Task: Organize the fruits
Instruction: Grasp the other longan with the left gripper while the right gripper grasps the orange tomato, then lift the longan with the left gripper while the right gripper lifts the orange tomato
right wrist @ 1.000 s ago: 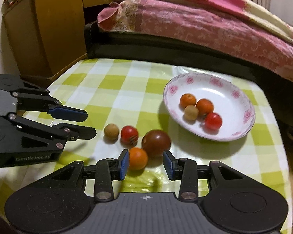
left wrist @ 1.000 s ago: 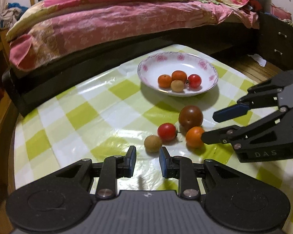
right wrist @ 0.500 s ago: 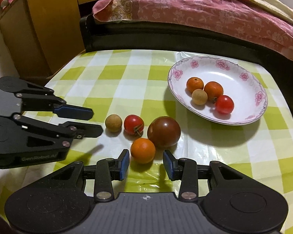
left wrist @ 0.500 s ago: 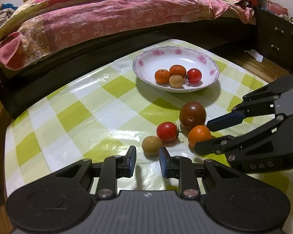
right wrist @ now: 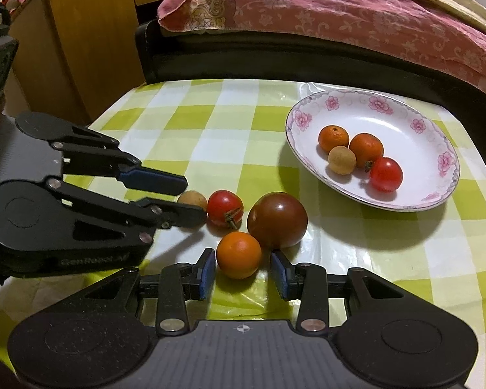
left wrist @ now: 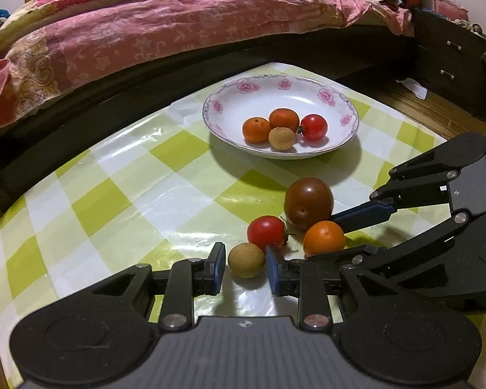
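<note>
Flanking two loose fruits on the checked table (left wrist: 113, 201), both claws stand spread, each with a fruit between its fingers.

Left to right in the left wrist view: the left claw (left wrist: 245, 267) has its fingers apart on either side of the tan longan (left wrist: 246, 260), with a gap visible on the left side and the right pad close beside it; just beyond lies the red cherry tomato (left wrist: 266, 232), then the large dark tomato (left wrist: 308, 202), and in front of that the small orange (left wrist: 324, 238). In the right wrist view the right claw (right wrist: 243, 274) is likewise spread around the small orange, neither pad visibly pressing it. Farther back, the floral plate (left wrist: 346, 103) holds two oranges, a longan and a cherry tomato, clustered together.
</note>
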`<state>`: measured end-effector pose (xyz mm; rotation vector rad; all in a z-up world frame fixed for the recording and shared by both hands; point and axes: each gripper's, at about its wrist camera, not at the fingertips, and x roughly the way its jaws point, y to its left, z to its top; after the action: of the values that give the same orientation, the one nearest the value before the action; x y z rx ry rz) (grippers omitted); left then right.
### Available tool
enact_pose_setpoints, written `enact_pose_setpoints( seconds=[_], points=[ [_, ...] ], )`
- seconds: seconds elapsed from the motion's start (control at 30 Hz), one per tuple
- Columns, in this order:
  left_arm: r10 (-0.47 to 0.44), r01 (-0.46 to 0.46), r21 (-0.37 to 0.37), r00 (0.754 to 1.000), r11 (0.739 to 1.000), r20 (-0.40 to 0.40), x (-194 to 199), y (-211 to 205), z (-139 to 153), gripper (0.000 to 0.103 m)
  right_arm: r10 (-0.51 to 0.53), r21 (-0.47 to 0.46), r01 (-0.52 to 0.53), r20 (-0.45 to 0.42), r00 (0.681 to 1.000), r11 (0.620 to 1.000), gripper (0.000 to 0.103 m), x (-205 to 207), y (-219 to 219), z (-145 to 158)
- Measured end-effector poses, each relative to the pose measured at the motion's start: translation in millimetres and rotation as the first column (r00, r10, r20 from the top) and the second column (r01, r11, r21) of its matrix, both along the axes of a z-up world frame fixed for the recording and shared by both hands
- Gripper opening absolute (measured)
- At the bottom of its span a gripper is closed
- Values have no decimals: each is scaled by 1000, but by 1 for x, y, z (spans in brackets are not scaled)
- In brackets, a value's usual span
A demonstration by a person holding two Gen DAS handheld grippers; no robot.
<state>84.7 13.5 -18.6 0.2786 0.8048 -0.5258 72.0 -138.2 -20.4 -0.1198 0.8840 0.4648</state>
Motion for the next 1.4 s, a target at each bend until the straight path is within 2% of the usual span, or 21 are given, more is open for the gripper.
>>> enact_pose_setpoints(
  seconds=[0.2, 0.7, 1.4],
  points=[
    [-17, 17, 3, 1000, 1000, -15, 1, -3, -4, 36, 23, -11, -23, 9, 1000, 1000, 25, -2, 0, 1],
    [-46, 46, 17, 999, 999, -29, -13, -1, -6, 33, 13, -26, -14, -21, 1000, 1000, 24, -2, -8, 8],
    [-50, 51, 14, 999, 999, -11, -19, -1, -7, 34, 26, -39, -26, 3, 1000, 999, 26, -3, -7, 5]
  ],
)
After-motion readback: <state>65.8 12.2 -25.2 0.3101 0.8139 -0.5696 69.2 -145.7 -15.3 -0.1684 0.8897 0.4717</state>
